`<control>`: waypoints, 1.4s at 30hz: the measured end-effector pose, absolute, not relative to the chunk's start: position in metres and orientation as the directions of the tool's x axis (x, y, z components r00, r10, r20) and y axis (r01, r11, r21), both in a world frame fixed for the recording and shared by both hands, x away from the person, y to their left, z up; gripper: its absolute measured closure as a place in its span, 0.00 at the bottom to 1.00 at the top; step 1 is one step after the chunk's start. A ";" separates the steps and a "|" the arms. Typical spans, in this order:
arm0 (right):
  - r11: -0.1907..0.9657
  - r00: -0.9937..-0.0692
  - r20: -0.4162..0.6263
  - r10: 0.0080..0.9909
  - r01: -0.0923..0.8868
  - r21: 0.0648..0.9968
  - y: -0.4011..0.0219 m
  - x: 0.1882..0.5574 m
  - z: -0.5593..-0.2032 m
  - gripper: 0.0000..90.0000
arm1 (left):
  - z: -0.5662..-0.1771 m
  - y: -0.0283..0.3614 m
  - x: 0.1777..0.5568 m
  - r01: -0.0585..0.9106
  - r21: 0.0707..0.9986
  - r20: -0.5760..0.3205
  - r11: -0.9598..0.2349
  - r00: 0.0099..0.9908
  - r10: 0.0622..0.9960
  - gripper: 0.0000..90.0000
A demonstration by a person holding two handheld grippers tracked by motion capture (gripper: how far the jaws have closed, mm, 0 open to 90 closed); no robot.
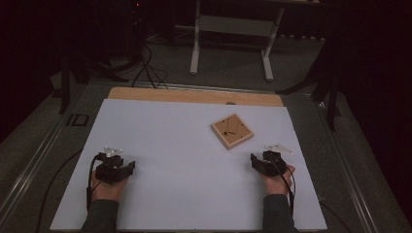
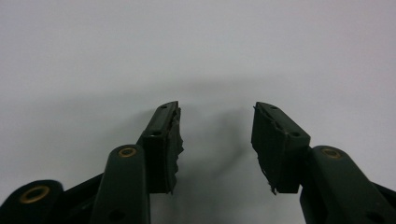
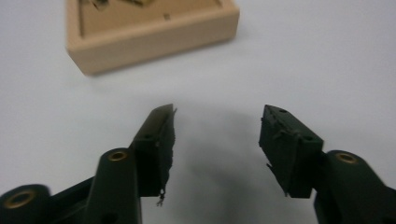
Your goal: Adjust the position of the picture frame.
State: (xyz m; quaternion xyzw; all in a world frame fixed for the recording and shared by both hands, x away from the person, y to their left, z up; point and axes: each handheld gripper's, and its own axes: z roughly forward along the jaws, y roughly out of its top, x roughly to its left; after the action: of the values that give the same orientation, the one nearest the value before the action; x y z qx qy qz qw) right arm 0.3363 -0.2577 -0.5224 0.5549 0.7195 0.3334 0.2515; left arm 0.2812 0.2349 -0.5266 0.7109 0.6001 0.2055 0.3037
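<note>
A white bench (image 1: 184, 165) takes up most of the high view, with a strip of bare wood (image 1: 194, 96) along its far edge and a dark floor with a white frame stand (image 1: 233, 29) beyond. On the bench, right of centre and toward the far side, lies a small square wooden tray (image 1: 232, 131) turned at an angle, with a few dark thin pieces inside that are too small to make out. The left tool (image 1: 127, 167) rests near the front left of the bench in the person's left hand (image 1: 108, 187), well apart from the tray. The right tool (image 1: 256, 160) sits at the front right in the right hand (image 1: 278, 179), near the tray and pointing roughly toward it. In the left gripper view the left tool (image 2: 215, 116) has its jaws spread over bare white surface, nothing between them. In the right gripper view the right tool (image 3: 217, 119) is likewise spread and empty, the tray's (image 3: 154, 39) near wall just ahead. This looks like the starting position, before any contact. The next move probably falls to the right tool: advance to the tray and line the jaws up on its wall or contents
</note>
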 end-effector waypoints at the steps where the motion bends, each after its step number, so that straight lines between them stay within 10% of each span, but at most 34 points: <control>1: 0.162 -0.263 0.007 0.965 0.618 0.769 -0.259 0.335 -0.520 0.51 | -0.524 0.234 0.279 0.718 0.689 -0.071 -0.100 0.204 0.976 0.58; 18: 0.243 -0.347 -0.058 0.936 0.519 0.820 -0.250 0.328 -0.509 0.72 | -0.515 0.245 0.263 0.678 0.732 -0.102 -0.068 0.208 0.973 0.57; 27: 0.271 -0.377 -0.082 0.922 0.480 0.834 -0.245 0.328 -0.504 0.99 | -0.516 0.245 0.266 0.683 0.728 -0.108 -0.062 0.204 0.973 0.57; 42: 0.319 -0.447 -0.103 0.889 0.443 0.838 -0.231 0.354 -0.489 1.00 | -0.516 0.245 0.270 0.671 0.739 -0.110 -0.059 0.207 0.972 0.55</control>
State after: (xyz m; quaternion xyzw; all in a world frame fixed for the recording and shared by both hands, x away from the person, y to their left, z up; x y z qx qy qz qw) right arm 0.3545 -0.2305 -0.4888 0.4389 0.7586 0.3844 0.2900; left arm 0.2701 0.2448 -0.5156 0.6947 0.5913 0.2165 0.3478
